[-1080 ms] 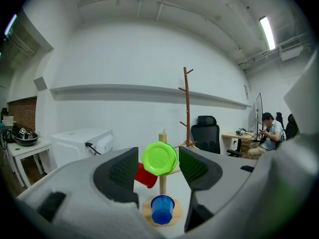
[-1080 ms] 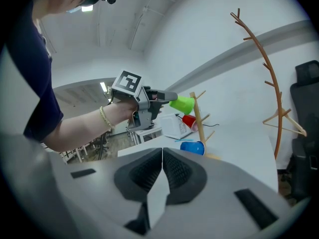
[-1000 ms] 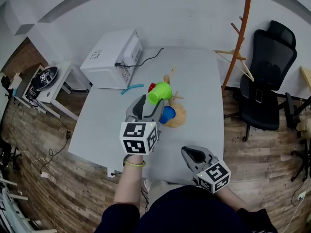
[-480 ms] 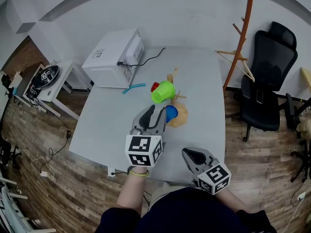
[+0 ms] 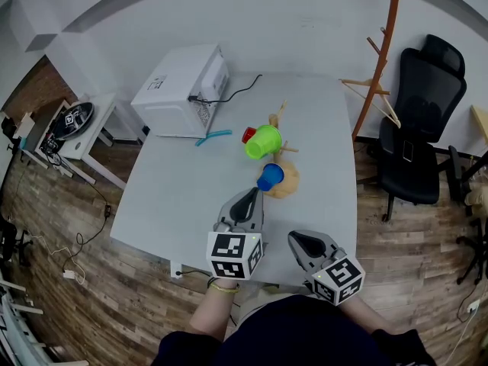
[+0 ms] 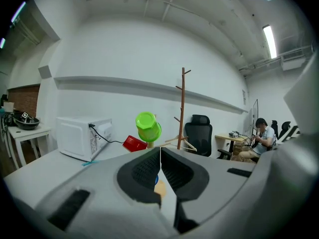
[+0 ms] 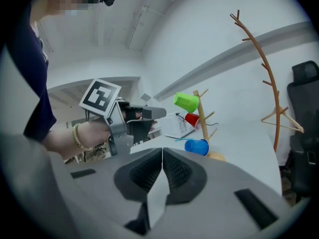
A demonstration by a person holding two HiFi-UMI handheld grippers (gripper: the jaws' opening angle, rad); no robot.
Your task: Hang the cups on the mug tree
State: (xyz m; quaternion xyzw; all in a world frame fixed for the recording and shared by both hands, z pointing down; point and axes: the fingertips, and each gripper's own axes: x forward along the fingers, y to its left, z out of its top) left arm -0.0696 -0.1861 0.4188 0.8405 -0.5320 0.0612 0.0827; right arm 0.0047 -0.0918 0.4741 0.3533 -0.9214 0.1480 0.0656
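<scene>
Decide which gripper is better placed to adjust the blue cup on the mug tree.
Probably left. The left gripper, jaws just closed on nothing, sits nearer the blue cup; the right gripper is farther back, also shut and empty.

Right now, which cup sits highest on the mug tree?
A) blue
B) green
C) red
B. In the right gripper view the green cup hangs near the top of the mug tree, with the red cup below it and the blue cup lowest, just above the base.
</scene>
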